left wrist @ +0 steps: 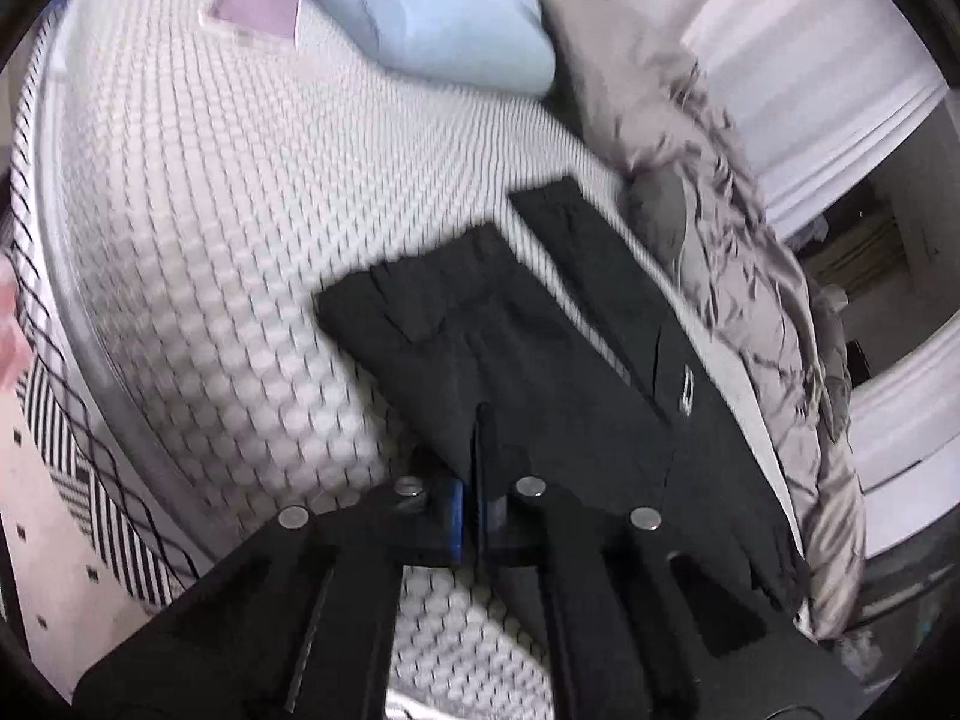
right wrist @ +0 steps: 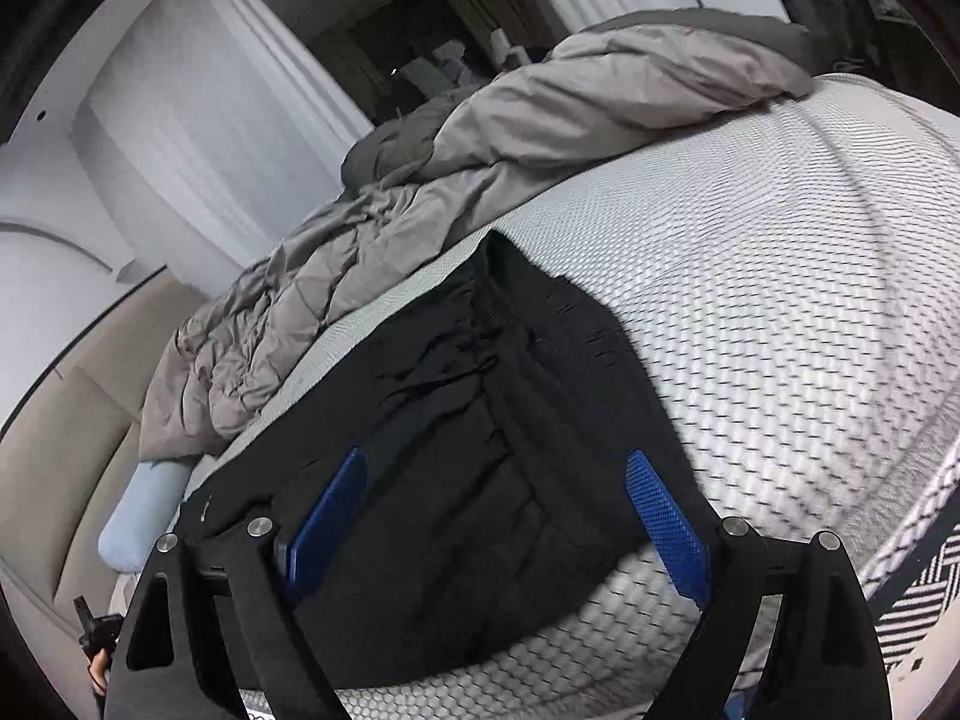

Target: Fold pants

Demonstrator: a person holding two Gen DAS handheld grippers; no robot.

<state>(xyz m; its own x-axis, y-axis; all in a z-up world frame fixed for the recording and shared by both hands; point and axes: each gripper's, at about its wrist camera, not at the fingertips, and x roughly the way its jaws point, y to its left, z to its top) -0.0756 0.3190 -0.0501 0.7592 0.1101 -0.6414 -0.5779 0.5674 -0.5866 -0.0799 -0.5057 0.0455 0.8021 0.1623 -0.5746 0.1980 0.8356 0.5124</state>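
Black pants [left wrist: 540,324] — left claw [left wrist: 480,438] clamped on hem | right claw [right wrist: 498,516] apart — above waistband

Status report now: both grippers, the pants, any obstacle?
Left gripper shut on black pants. Right gripper open above the pants. Pants lie on the mattress. Grey duvet beside them, not in the way.

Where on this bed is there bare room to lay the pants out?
Bare mattress lies between the pants and the pillow, below the pink case. It is crowded by the rumpled blanket edging the pants.
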